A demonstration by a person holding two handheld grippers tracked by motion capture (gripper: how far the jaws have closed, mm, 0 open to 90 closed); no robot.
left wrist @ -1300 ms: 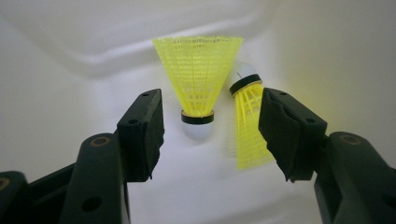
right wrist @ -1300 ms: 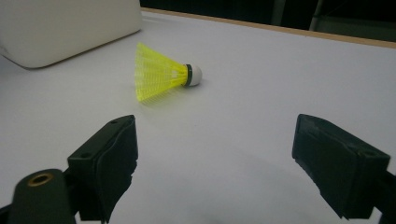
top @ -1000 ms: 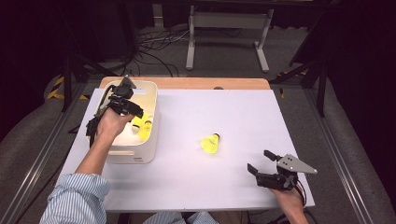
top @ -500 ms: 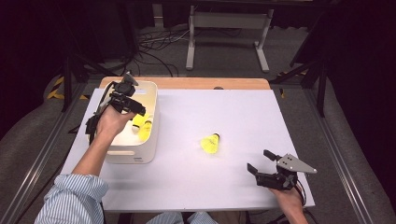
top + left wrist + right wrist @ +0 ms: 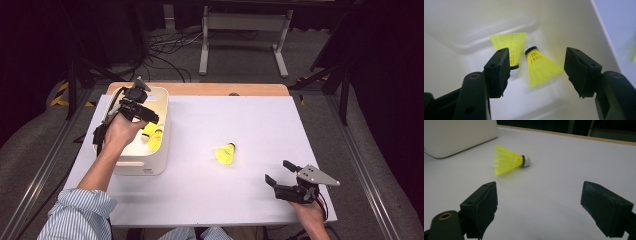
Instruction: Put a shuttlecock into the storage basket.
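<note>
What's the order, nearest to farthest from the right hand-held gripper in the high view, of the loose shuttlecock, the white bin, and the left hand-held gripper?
Measured from the right hand-held gripper:
1. Loose shuttlecock, lying on the table's middle, up and left of it.
2. White bin, at the table's left side; its near right corner comes next.
3. Left hand-held gripper, over the bin's far end, open above two shuttlecocks inside.
</note>
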